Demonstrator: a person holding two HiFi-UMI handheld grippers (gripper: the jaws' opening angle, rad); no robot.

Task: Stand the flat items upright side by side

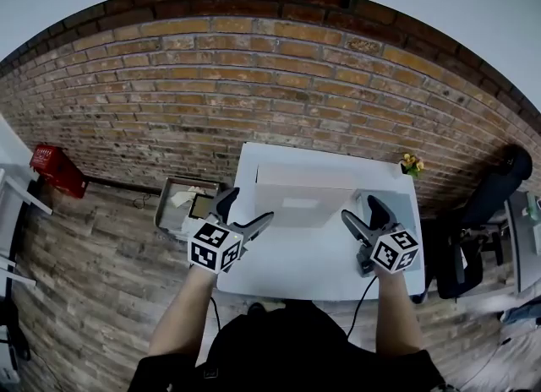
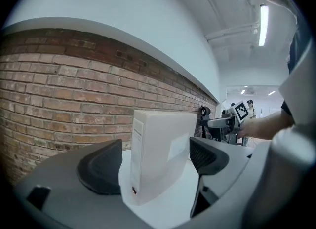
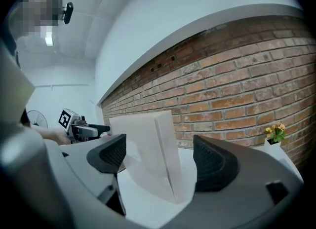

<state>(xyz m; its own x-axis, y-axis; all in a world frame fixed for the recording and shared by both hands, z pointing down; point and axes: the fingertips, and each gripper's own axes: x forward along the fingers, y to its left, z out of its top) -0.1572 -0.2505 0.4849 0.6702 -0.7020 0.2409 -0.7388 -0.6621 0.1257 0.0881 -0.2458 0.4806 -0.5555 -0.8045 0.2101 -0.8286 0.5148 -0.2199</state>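
Observation:
A flat white box (image 1: 297, 204) stands upright on its long edge on the white table (image 1: 296, 272), its broad labelled face toward me. In the left gripper view the box (image 2: 165, 144) shows its narrow end and broad face. The right gripper view has the box (image 3: 155, 149) from the other end. My left gripper (image 1: 248, 209) hovers off the box's left end, jaws open and apart from it. By the box's right end my right gripper (image 1: 362, 210) is open too, touching nothing. A grey flat item (image 1: 396, 204) lies on the table at the right.
A brick wall (image 1: 254, 86) runs behind the table. A small pot of yellow flowers (image 1: 412, 164) stands at the table's back right corner. On the floor are a cardboard box (image 1: 182, 204) at the left, a red crate (image 1: 57, 169) farther left and a black chair (image 1: 486, 213) at the right.

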